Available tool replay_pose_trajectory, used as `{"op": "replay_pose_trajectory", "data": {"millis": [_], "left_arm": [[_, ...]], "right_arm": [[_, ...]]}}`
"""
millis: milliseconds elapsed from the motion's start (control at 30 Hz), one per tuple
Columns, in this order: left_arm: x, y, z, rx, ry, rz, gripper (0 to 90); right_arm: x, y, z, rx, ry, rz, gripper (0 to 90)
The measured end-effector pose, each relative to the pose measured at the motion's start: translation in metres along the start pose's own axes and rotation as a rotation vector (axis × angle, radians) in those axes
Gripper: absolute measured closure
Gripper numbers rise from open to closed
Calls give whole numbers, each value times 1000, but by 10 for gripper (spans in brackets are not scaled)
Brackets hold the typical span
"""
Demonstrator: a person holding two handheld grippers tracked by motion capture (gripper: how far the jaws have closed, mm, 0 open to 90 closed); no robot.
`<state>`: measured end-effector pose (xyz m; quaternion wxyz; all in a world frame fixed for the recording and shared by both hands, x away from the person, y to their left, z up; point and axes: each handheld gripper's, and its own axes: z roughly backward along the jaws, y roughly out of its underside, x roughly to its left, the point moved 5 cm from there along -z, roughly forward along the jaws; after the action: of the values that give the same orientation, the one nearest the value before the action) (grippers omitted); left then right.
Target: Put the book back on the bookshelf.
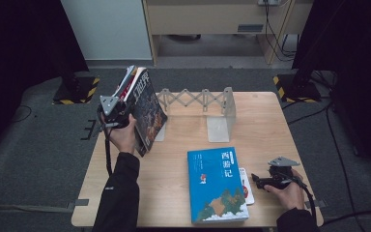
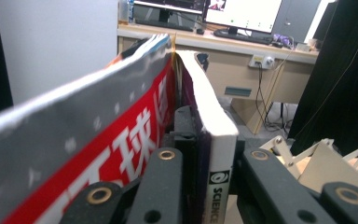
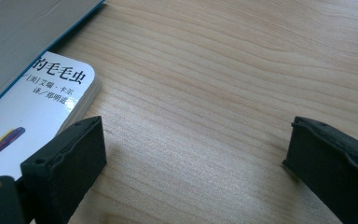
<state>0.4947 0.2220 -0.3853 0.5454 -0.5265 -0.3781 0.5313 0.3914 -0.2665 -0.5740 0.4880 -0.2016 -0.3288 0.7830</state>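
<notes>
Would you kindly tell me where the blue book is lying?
In the high view, the blue book lies flat at the table's near edge, right of centre, overlapping a small white book.

Your left tool (image 1: pixel 117 115) holds dark upright books (image 1: pixel 144 108) at the wooden tabletop's (image 1: pixel 183 135) left, beside the metal folding rack (image 1: pixel 200 104); the blue flat book (image 1: pixel 216 186) lies front-centre.

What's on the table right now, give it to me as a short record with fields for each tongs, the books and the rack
left tongs: shut on held books, raised at the table's left edge
held books: several, clamped together, tilted
right tongs: open, low over the table, beside the small white book
blue book: flat, lying partly over the small white book
rack: expanding metal bookend, standing at the back, no books in it
table: light wood
</notes>
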Motion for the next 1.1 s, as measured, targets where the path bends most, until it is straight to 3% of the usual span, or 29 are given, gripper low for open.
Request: {"op": "replay_pose_trajectory", "data": {"millis": [367, 567, 733, 800, 1100], "left_arm": [[7, 3, 12, 29, 19, -12, 810], [11, 4, 13, 42, -8, -29, 799], [12, 5, 13, 39, -1, -17, 786], [11, 5, 14, 37, 12, -6, 747], [7, 9, 33, 17, 69, -30, 524]], "right_arm": [[0, 0, 0, 1, 1, -1, 49], [0, 0, 0, 0, 1, -1, 49], [0, 0, 0, 0, 2, -1, 49], [0, 0, 0, 0, 2, -1, 49], [1, 0, 0, 2, 3, -7, 63]]}}
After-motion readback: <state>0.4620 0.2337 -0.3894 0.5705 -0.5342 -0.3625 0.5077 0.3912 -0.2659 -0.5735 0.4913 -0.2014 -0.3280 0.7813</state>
